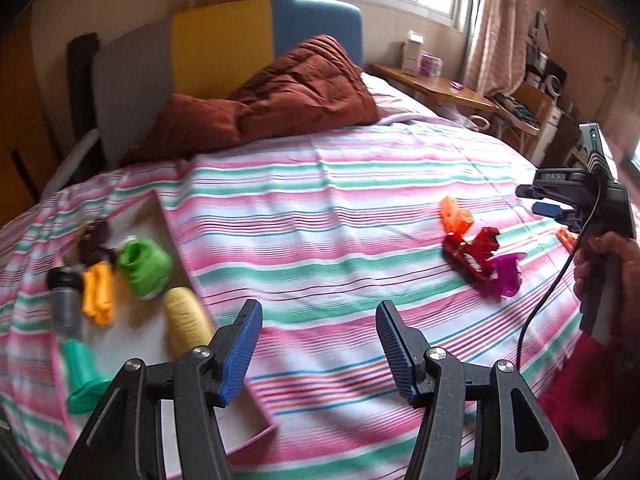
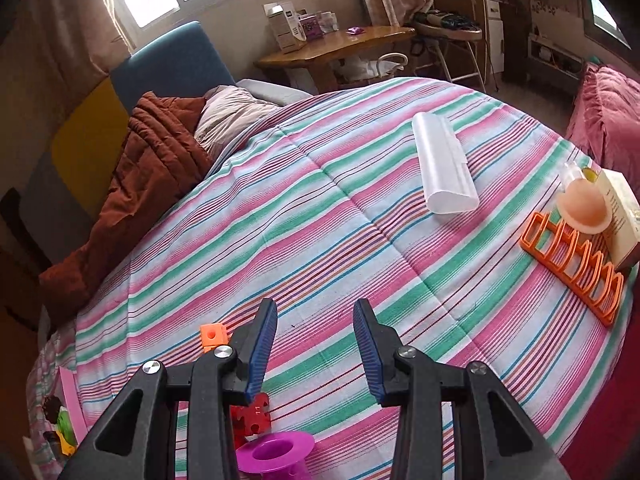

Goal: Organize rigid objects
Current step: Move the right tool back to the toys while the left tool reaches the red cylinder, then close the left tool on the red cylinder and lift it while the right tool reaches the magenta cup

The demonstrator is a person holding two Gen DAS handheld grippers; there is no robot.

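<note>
Both grippers hang over a striped bed (image 1: 340, 208) with nothing in them. The left gripper (image 1: 320, 344) has its jaws spread wide, just bedspread showing between the blue pads (image 1: 240, 356). The right gripper (image 2: 316, 352) is also parted with nothing between the jaws, though not as far apart as the left one looks.

Closest to the left gripper, down on its left side, is a white tray (image 1: 160, 216) lying on the bed with stuff already in it: a teal piece (image 1: 82, 376) nearest the camera, a pale yellow cylinder (image 1: 186, 316), a little jar (image 1: 64, 300) with a black cap, a yellow-orange piece (image 1: 98, 296), a bright green roll (image 1: 144, 264) and something dark brown at the far end, too blurry to make out.

Right under the right gripper there's a purple spool (image 2: 276, 456), a red piece (image 2: 256, 416) just behind it, and an orange block (image 2: 214, 338) peeking past the left finger. From the left camera those sit together in a small cluster to the right of centre, red piece touching the spool, well apart from the tray. In that same view the right gripper shows at the right edge, held in a hand (image 1: 604, 264).

Further out on the right side: an orange rack (image 2: 572, 276), a peach disc (image 2: 584, 208) at its far end, a box (image 2: 620, 220) beside that, and a white case (image 2: 444, 168) lying alone.

At the head of the bed is a rumpled brown quilt (image 1: 288, 92), then a wooden desk (image 2: 332, 50) under the window.
</note>
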